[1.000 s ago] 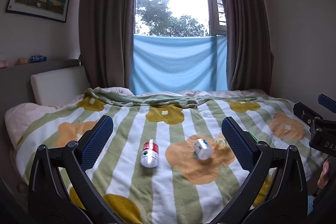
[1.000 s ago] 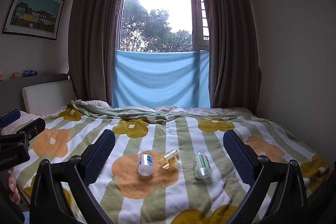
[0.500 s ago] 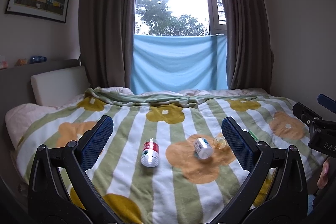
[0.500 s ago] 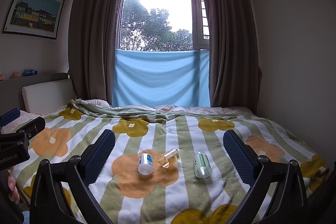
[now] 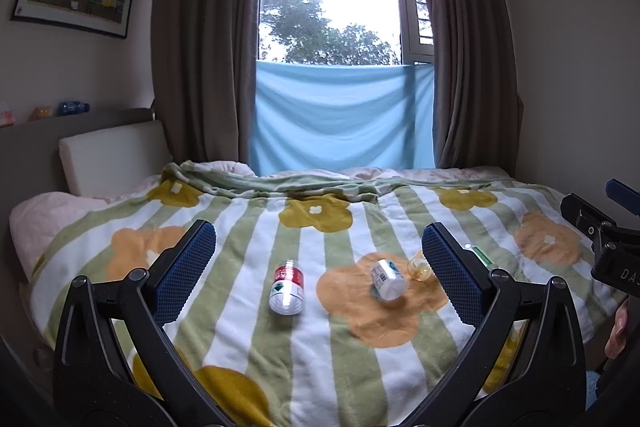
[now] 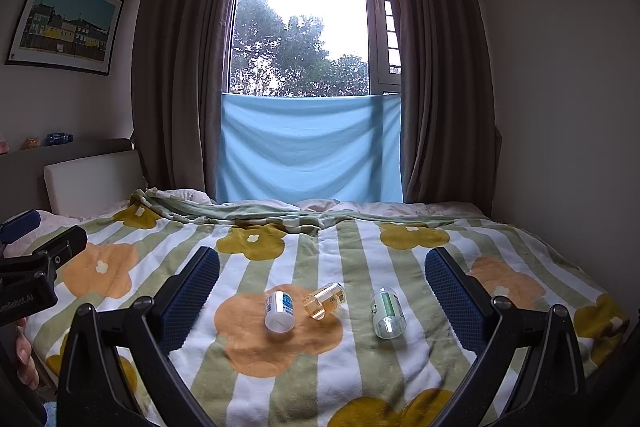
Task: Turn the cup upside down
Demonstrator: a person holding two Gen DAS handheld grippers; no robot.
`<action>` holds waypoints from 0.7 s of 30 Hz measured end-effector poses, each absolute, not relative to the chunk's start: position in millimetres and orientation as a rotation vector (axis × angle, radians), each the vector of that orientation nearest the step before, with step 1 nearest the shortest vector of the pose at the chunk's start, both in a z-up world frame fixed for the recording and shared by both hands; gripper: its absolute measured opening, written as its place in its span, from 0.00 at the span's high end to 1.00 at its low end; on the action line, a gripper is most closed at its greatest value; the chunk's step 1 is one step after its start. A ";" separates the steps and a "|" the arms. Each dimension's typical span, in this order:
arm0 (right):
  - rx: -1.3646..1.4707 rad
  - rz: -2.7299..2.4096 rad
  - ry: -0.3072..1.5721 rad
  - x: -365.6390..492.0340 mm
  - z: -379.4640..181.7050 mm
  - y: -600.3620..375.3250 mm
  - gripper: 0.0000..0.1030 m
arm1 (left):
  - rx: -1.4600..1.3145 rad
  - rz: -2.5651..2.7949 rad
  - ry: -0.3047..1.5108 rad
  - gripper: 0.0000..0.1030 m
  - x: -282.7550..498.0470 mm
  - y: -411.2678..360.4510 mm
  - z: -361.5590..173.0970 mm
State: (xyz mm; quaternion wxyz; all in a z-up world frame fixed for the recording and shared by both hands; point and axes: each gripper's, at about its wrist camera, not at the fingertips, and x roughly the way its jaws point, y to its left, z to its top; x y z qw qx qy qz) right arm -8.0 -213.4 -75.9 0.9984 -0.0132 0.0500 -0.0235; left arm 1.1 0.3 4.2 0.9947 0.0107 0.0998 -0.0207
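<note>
Several small cups lie on their sides on the flowered blanket [image 5: 248, 235]. A red-labelled cup [image 5: 287, 287] lies in the middle of the left wrist view. A blue-labelled cup [image 5: 386, 279] [image 6: 279, 310], an amber cup [image 5: 418, 268] [image 6: 325, 300] and a green-labelled cup [image 6: 387, 311] lie to its right. My left gripper [image 5: 318, 267] is open and empty, well short of the cups. My right gripper [image 6: 322, 301] is open and empty, also short of them.
The bed fills the room up to the window with its blue cloth [image 6: 310, 147] and brown curtains. A white headboard cushion [image 5: 114, 157] stands at the left. A wall runs close along the bed's right side [image 6: 560, 147].
Nothing has visibly changed; both grippers hold nearly still and the cups lie where they were.
</note>
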 end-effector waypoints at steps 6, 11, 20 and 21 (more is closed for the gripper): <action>-0.025 -0.048 0.102 -7.8 -75.1 -212.7 0.00 | 0.021 -0.042 0.200 0.00 1.1 0.8 4.1; -0.024 -0.048 0.102 -6.8 -74.7 -212.9 0.00 | 0.021 -0.042 0.201 0.00 1.2 0.5 4.1; -0.023 -0.048 0.125 -1.1 -86.1 -215.3 0.00 | 0.030 -0.063 0.278 0.00 23.5 -5.7 -4.0; -0.024 -0.047 0.130 -0.1 -87.6 -216.3 0.00 | 0.029 -0.073 0.303 0.00 31.9 -7.8 -5.4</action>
